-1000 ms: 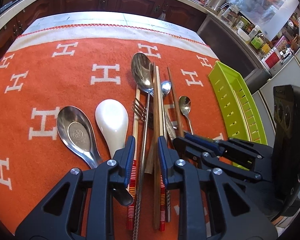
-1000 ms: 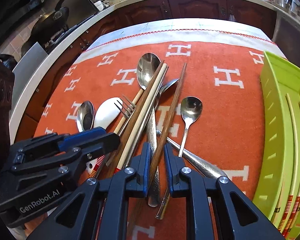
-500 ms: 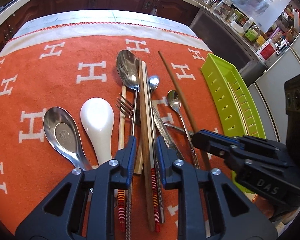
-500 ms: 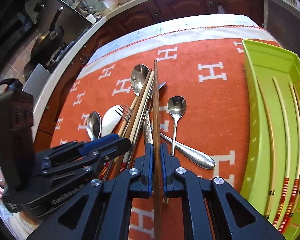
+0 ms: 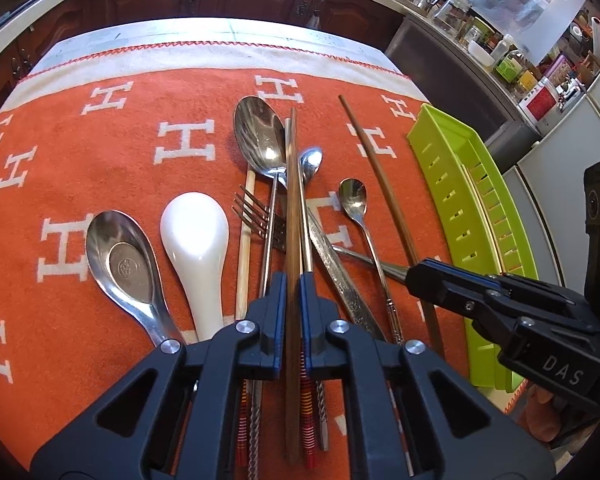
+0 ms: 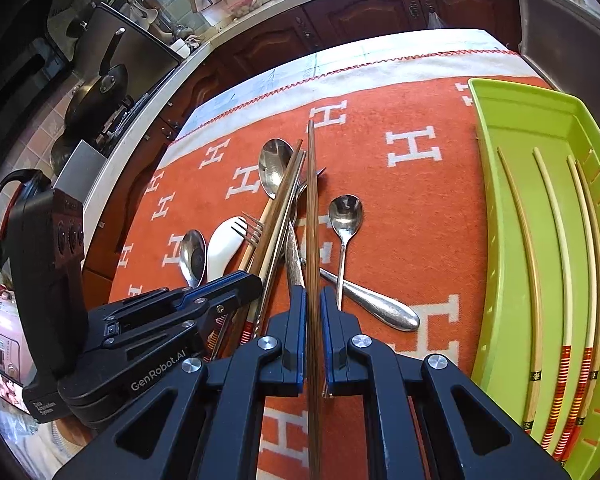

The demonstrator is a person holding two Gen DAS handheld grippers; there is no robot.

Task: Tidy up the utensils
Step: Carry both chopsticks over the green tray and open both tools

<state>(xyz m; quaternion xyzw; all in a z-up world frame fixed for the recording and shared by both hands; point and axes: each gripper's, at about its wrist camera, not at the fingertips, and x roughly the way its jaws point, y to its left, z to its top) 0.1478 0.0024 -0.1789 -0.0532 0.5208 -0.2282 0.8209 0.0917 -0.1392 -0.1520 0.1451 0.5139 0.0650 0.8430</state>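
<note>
A pile of utensils lies on the orange cloth (image 5: pixel 100 168): a big steel spoon (image 5: pixel 260 136), a white ceramic spoon (image 5: pixel 194 228), a steel soup spoon (image 5: pixel 120 256), a fork (image 5: pixel 256 216), a teaspoon (image 5: pixel 353 196) and a knife (image 5: pixel 332 268). My left gripper (image 5: pixel 293 284) is over the pile, its jaws closing tight on a dark wooden chopstick (image 5: pixel 293 200), pads pressing it. My right gripper (image 6: pixel 312 300) is shut on a second dark chopstick (image 6: pixel 312 200), held above the pile just left of the green tray (image 6: pixel 500 240).
Several chopsticks (image 6: pixel 560 248) lie lengthwise in the green tray (image 5: pixel 440 168) at the table's right edge. A pale chopstick (image 5: pixel 244 248) and metal ones rest under the pile. Dark cabinets and a cluttered counter (image 5: pixel 500 52) stand behind; a pan (image 6: pixel 96 96) sits at left.
My left jaws have closed onto the dark chopstick in the pile. My right gripper took the other dark chopstick out of the pile, lifted it and swung it to the right.
</note>
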